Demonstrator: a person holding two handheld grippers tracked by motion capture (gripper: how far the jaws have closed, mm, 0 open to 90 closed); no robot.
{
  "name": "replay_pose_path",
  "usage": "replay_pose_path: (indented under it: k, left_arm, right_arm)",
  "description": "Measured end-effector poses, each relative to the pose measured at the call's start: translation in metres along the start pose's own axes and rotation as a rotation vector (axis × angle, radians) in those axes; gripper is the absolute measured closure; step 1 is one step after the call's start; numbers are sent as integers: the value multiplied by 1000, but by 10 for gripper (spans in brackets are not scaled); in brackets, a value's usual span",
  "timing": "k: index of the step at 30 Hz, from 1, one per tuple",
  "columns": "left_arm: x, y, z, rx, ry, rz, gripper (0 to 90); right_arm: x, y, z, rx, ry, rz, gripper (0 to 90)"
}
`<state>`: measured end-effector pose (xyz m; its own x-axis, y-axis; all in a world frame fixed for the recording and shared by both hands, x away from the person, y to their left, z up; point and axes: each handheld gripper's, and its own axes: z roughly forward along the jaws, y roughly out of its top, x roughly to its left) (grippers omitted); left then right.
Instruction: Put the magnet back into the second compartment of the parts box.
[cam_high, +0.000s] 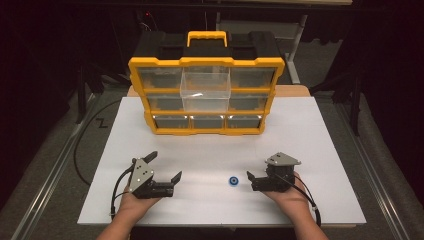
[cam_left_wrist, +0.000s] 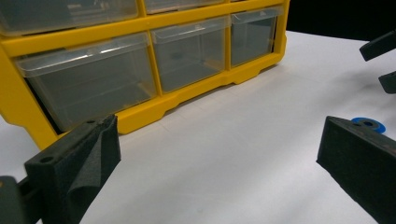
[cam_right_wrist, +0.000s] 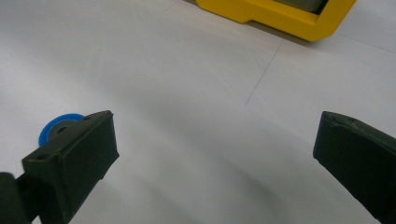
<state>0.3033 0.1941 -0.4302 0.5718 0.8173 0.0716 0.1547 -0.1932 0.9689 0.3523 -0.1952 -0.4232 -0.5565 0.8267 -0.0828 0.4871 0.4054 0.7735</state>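
Observation:
A small blue ring (cam_high: 233, 181) lies flat on the white table (cam_high: 310, 150) between my two grippers. My left gripper (cam_high: 164, 166) rests in a hand at the front left, open and empty. From its own view (cam_left_wrist: 217, 154) the blue ring (cam_left_wrist: 369, 124) peeks over the right jaw. My right gripper (cam_high: 258, 169) sits just right of the ring, jaws spread with nothing between them. In the right gripper view (cam_right_wrist: 215, 149) the ring (cam_right_wrist: 53, 128) lies partly behind the left jaw, outside the gap.
A yellow and black drawer organizer (cam_high: 206, 65) stands at the back centre, with one clear middle drawer (cam_high: 205, 90) pulled out. Its bottom row of drawers (cam_left_wrist: 187, 51) is closed. Black cables trail off the table's left side. The organizer's corner (cam_right_wrist: 280, 14) shows ahead of the right gripper.

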Motion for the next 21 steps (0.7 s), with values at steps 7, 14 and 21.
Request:
replay_pose_path:
  k: [7,14,21]
  left_arm:
    - [1,1,-1,-6,-1,-2,1]
    - [0,2,-3,-15,2,5,1]
    - [-2,3,-5,-19,6,13,1]
  right_arm:
    - [6,1,1,28,27,-37,10]
    - [14,3,1,34,58,-63,10]
    - [21,3,2,47,90,-89,22]
